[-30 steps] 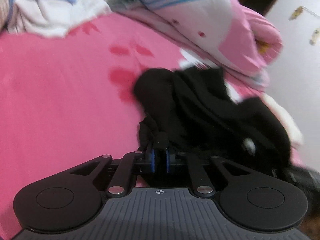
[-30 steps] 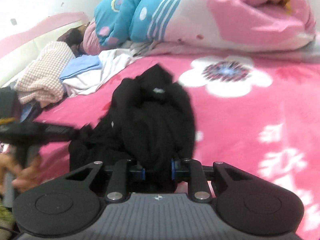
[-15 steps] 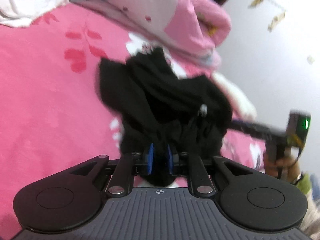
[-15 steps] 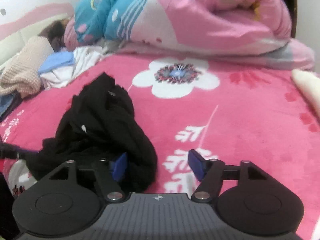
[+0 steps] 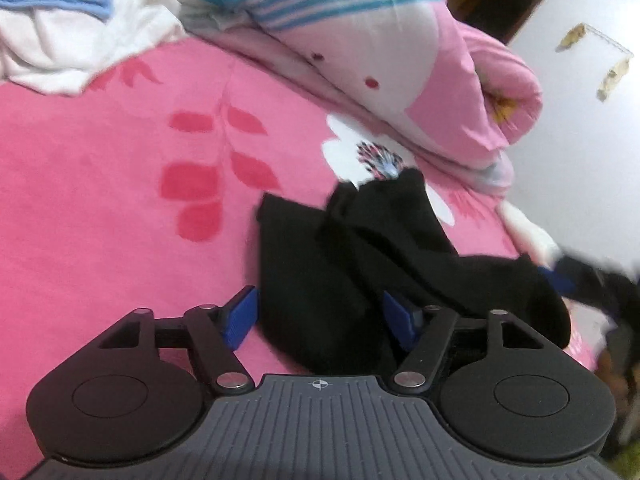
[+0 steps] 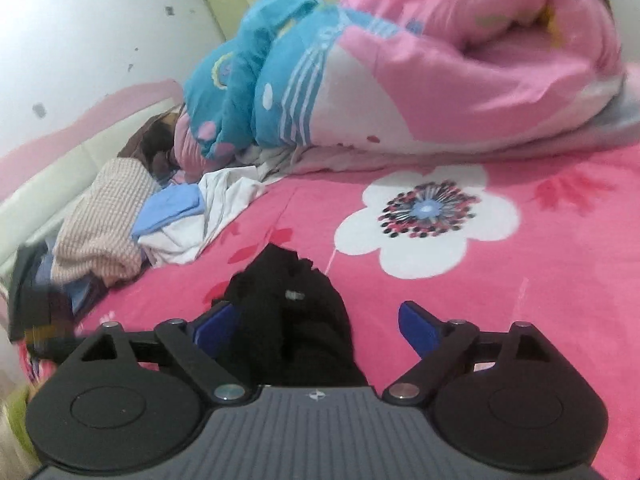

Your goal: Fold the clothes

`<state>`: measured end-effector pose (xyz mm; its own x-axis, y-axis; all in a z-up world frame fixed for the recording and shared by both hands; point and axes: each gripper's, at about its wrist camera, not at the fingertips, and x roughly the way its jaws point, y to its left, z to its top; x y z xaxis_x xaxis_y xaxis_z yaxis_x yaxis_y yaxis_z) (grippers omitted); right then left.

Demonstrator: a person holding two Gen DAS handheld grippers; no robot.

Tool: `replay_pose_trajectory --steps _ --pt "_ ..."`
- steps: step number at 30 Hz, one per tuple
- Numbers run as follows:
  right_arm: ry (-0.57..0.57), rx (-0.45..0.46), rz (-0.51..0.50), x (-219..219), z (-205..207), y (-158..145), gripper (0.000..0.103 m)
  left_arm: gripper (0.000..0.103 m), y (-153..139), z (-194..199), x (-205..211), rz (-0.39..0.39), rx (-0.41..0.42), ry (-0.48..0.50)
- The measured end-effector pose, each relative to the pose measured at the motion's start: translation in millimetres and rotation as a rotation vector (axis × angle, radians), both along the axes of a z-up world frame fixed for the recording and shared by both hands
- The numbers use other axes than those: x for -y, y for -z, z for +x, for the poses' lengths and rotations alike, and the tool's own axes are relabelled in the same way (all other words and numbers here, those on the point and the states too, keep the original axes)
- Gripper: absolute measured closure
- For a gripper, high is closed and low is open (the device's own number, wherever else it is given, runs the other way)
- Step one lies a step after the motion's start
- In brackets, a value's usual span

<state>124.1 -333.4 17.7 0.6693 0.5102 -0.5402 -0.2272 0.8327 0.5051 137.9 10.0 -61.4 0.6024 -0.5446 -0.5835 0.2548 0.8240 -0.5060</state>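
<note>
Left gripper (image 5: 320, 316) has just been opening its jaws, now apart, the black garment (image 5: 360, 264) lying loose between them on the pink bed (image 5: 100, 208). Right gripper (image 6: 318, 324) too: jaws just opened wide, the garment (image 6: 288, 320) bunched against its left pad. Beyond, a clothes pile (image 6: 160, 220), then the rolled quilt (image 6: 440, 80).

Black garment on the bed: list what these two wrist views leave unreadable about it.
- Black garment: its kind can't be told; it lies bunched, and motion blur smears both views.
- Its near edge: left wrist view, hidden behind the left hand-held gripper body; right wrist view likewise, behind the right hand-held gripper.
- Small pale tag: too small to read.
</note>
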Motion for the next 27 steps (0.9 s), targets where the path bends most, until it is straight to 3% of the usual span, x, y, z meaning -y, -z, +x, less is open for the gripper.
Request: replay_pose_trajectory --steps 5,6,8,14,18,22,24,27 --pt "-0.037 -0.304 0.255 4.5 90.3 51.5 0.019 0.06 9.0 -6.6 9.9 0.03 -0.001 0.019" --pt "-0.059 -0.351 0.279 0.9 101.3 64.0 0.024 0.067 9.4 -7.9 11.5 0.039 0.002 0.022" --pt "-0.108 -0.41 0.312 -8.2 118.9 83.6 0.025 0.076 10.7 -9.4 15.0 0.04 -0.006 0.033" --pt "-0.364 -0.41 0.365 -53.9 118.2 86.5 0.024 0.086 10.1 -25.1 16.2 -0.009 -0.022 0.09" --pt "-0.537 -0.396 0.322 -96.9 113.3 77.9 0.024 0.086 -1.0 -61.7 3.8 -0.02 0.002 0.13" --pt "-0.741 -0.309 0.275 -142.6 100.6 59.9 0.024 0.085 -2.1 -95.2 -12.5 -0.022 -0.012 0.143" --pt "-0.733 -0.274 0.211 -153.4 95.6 50.2 0.021 0.084 0.2 -103.1 -20.6 -0.019 -0.021 0.13" --pt "-0.623 -0.219 0.133 -143.0 88.9 32.6 0.019 0.077 0.6 -106.4 -33.3 -0.041 -0.031 0.111"
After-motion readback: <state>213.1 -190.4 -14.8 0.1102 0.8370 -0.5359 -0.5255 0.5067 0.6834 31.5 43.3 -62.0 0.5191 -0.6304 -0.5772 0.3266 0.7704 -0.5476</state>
